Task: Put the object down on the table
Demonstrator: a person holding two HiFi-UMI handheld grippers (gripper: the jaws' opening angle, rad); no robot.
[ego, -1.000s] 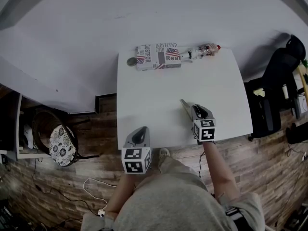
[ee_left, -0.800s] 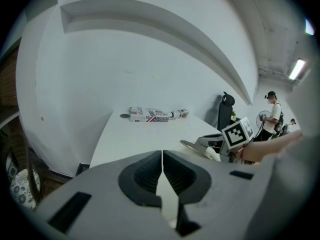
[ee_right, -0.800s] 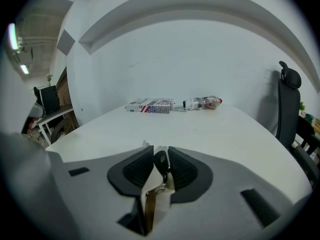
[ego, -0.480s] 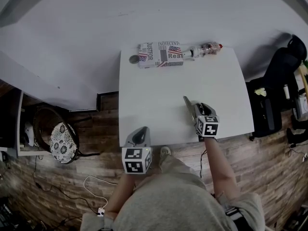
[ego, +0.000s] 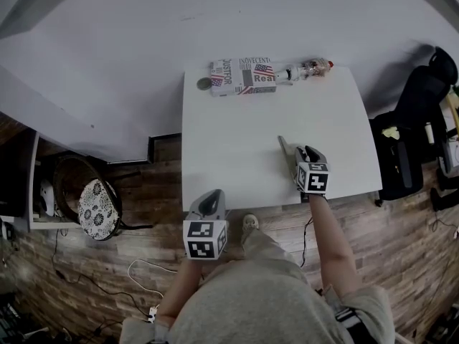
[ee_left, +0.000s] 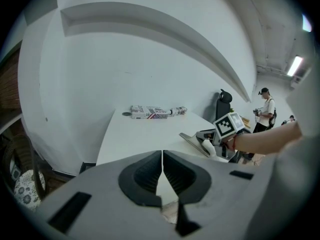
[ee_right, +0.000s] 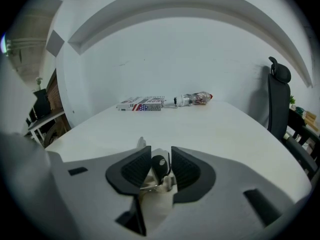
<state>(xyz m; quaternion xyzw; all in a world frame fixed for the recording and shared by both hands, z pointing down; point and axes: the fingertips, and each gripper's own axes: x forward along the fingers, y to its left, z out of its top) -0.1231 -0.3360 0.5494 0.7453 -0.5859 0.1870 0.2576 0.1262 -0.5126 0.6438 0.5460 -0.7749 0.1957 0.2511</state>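
1 black-handled object (ee_right: 159, 166) stands loose between the ribbed jaws of the right gripper (ee_right: 161, 156), just opening — left gripper (ee_left: 162, 159) closed, empty.

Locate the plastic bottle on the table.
In the head view, the plastic bottle lies at the far edge of the white table, just right of the printed box.

White table (ego: 237, 156), flag-printed box (ego: 242, 76)
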